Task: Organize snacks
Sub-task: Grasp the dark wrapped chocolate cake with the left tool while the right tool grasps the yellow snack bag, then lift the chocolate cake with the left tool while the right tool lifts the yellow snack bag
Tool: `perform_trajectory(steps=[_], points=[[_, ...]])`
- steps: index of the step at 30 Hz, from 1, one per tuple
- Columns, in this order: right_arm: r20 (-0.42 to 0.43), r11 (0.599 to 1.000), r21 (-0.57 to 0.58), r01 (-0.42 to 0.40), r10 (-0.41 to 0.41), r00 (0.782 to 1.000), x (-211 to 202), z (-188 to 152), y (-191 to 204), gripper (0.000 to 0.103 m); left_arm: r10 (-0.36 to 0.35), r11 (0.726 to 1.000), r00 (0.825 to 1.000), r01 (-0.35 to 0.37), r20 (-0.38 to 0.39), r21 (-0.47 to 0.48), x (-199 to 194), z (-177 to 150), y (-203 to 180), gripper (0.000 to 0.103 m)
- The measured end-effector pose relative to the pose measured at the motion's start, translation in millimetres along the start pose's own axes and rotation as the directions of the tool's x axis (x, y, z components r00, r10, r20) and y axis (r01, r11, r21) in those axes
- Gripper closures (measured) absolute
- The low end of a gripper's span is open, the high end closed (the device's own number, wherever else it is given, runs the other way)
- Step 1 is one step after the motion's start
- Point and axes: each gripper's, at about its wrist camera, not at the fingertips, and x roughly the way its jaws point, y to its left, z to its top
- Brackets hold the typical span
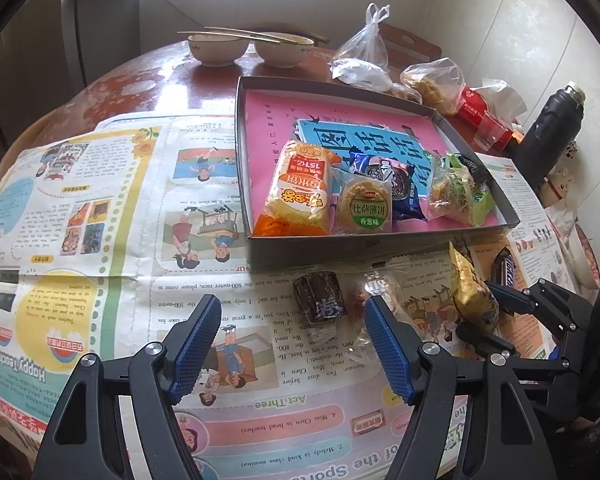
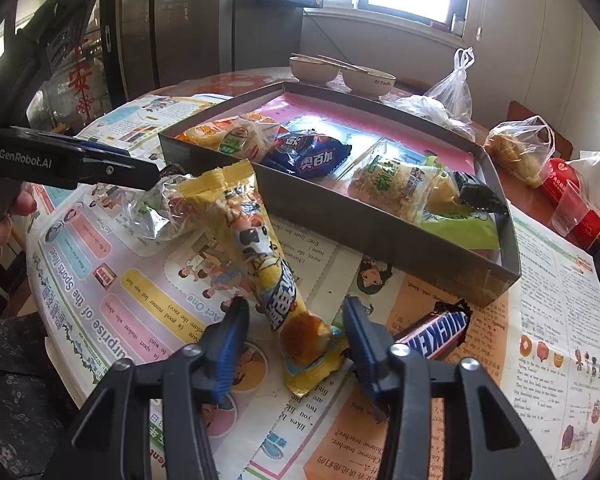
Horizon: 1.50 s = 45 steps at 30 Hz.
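Table: a round table (image 1: 148,92), mostly covered by sheets of children's newspaper (image 1: 112,216); two bowls with chopsticks and some plastic bags sit at the far edge.
Box: a shallow grey cardboard box (image 2: 380,236) with a pink lining, the place I judge the snacks are being gathered into; it already holds an orange-wrapped cake, a round green-labelled biscuit, a blue cookie packet and green-wrapped pieces.
Yellow snack: a long yellow cartoon-printed packet (image 2: 260,248) lies on the newspaper just outside the box's near wall, its far end close to that wall, its near end toward the right camera.
Right gripper: the right gripper (image 2: 296,340) straddles the near end of the yellow packet; the jaws are partly apart, a gap shows on the left side, and on the right I cannot tell whether the pad touches the wrapper (so no firm grip yet).
Snickers: a Snickers bar (image 2: 436,332) lies on the paper just to the right of that gripper, untouched.
Clear-wrapped snack: a dark brown block in a clear wrapper (image 1: 320,300) lies on the newspaper in front of the box.
Left gripper: the left gripper (image 1: 294,344) hangs over the near end of that wrapper, jaws wide apart, nothing between the pads.
Step in hand: by my reading, picking up the loose snacks outside the box, the yellow one first.
Next move: probably pinch the yellow packet fully, lift it clear of the box wall, and lay it in a bare part of the box (a gentle squeeze, since the cake looks soft).
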Motion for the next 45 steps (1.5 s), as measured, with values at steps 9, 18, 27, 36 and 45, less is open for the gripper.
perform_trajectory(steps=[9, 18, 27, 36, 45], points=[[0.015, 1.000, 0.020, 0.006, -0.006, 1.000, 4.1, 4.9, -2.0, 0.077, -0.043, 0.998, 0.999, 0.042, -0.023, -0.052, 16.9, -0.7, 2.8, 0.030], [0.031, 0.997, 0.075, 0.028, -0.031, 0.999, 8.8, 8.1, -4.4, 0.077, -0.002, 1.000, 1.000, 0.002, 0.010, 0.005, 22.6, -2.2, -12.2, 0.061], [0.051, 0.993, 0.115, 0.004, -0.010, 0.999, 8.8, 7.8, -8.9, 0.077, -0.068, 0.998, 0.997, 0.068, 0.030, 0.010, 19.1, -5.0, -17.2, 0.076], [0.096, 0.987, 0.158, -0.024, 0.009, 0.995, -6.0, 11.1, -17.6, 0.077, -0.061, 0.998, 0.994, 0.063, 0.096, -0.017, -7.7, 1.2, -4.1, 0.076], [0.134, 0.982, 0.188, -0.029, 0.003, 0.991, -19.9, 20.6, -25.7, 0.077, -0.088, 0.996, 0.989, 0.090, 0.122, -0.016, -16.6, 6.6, -12.0, 0.076]])
